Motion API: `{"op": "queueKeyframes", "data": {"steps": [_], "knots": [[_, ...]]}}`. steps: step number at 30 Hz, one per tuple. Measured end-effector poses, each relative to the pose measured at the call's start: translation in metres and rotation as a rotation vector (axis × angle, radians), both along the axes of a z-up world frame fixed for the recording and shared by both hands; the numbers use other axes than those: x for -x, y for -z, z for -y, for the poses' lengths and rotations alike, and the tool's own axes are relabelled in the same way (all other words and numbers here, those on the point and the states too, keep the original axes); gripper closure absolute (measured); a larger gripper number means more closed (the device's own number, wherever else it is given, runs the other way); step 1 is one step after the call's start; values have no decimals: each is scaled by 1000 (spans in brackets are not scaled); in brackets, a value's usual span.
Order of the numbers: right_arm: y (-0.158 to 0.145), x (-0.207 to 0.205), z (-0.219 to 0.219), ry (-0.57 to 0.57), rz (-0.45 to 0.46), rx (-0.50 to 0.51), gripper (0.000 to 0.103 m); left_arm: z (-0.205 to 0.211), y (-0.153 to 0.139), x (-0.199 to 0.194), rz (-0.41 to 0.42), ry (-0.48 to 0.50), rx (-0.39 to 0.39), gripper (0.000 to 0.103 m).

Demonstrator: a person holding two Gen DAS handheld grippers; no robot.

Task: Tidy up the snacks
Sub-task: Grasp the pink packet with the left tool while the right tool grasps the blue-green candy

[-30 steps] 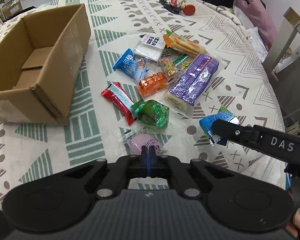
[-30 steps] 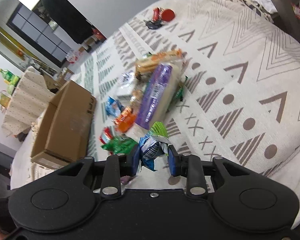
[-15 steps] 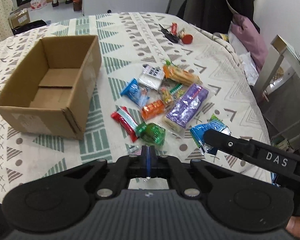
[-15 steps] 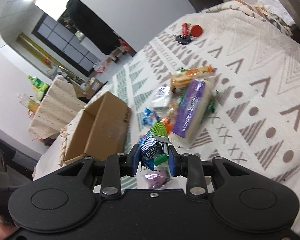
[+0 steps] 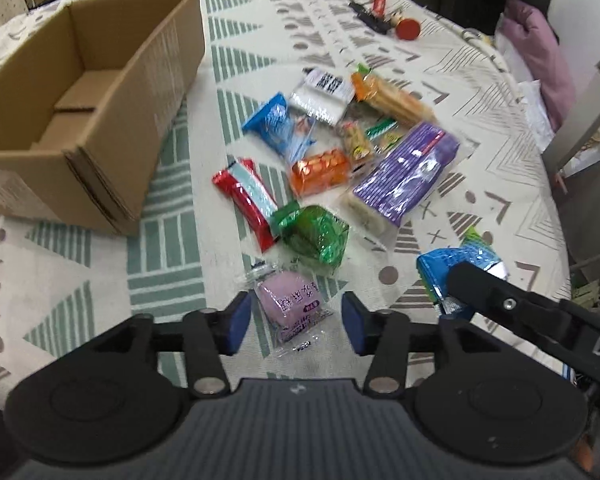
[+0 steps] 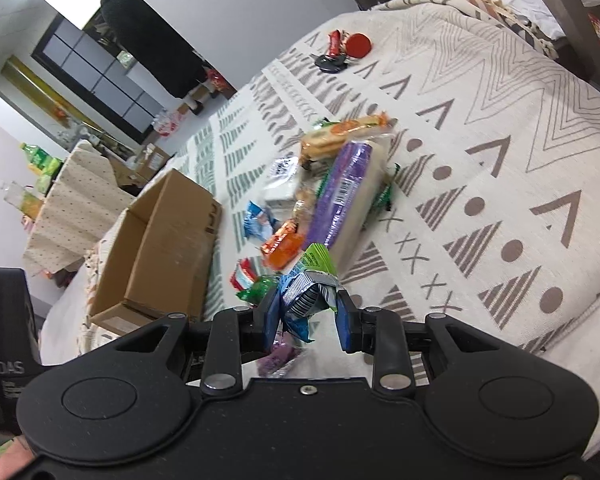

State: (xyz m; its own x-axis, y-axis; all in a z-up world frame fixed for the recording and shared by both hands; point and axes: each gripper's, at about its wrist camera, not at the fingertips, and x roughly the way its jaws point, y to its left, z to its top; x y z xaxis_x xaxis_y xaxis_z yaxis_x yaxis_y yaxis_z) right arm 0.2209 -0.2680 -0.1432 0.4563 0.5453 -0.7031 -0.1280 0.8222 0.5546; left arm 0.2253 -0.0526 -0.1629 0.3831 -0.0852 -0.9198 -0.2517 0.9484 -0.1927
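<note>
Between the wide-open left gripper [image 5: 294, 318] lies the pink snack [image 5: 290, 304]; the right gripper [image 6: 308, 318] clamps a blue packet [image 6: 306, 296].

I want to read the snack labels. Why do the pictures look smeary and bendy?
Left wrist view: motion blur smears the red packet and cardboard box; the pink packet stays fairly readable. Right wrist view: fisheye bends the tablecloth; glare whitens the blue packet.

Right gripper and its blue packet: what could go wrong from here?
1. The right gripper pinches only the crumpled end of the blue packet; it may slip out on the way to the cardboard box.
2. The open left gripper straddles the pink packet, near the right one; they could collide.
</note>
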Motion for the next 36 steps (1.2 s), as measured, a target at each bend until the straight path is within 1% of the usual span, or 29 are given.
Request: {"op": "queueKeyframes", "data": {"steps": [4, 7, 10, 13, 15, 16, 18, 19, 22, 28, 36], "knots": [[6, -2, -1, 1, -15, 18, 74, 3, 15, -7, -31, -5, -7, 45], [8, -3, -1, -1, -21, 21, 74, 7, 24, -12, -39, -12, -24, 35], [10, -5, 0, 2, -25, 23, 74, 9, 32, -15, -52, -25, -38, 34], [12, -8, 1, 5, -27, 25, 74, 12, 33, -15, -37, -35, -58, 35], [13, -8, 1, 4, -29, 24, 74, 13, 34, -15, -39, -32, -77, 39], [13, -9, 1, 3, -30, 22, 74, 14, 33, -14, -37, -30, -81, 49], [12, -9, 0, -2, -25, 15, 74, 12, 31, -14, -38, -34, -85, 60], [11, -8, 0, -5, -20, 10, 74, 11, 30, -13, -39, -37, -86, 69], [7, -7, 0, -9, -9, 1, 74, 6, 26, -11, -39, -41, -64, 71], [0, -5, -1, -13, 14, -21, 74, 5, 13, -3, -6, -37, -63, 72], [-15, -2, -6, -34, 69, -64, 74, -5, -13, 8, 47, -43, -62, 72]]}}
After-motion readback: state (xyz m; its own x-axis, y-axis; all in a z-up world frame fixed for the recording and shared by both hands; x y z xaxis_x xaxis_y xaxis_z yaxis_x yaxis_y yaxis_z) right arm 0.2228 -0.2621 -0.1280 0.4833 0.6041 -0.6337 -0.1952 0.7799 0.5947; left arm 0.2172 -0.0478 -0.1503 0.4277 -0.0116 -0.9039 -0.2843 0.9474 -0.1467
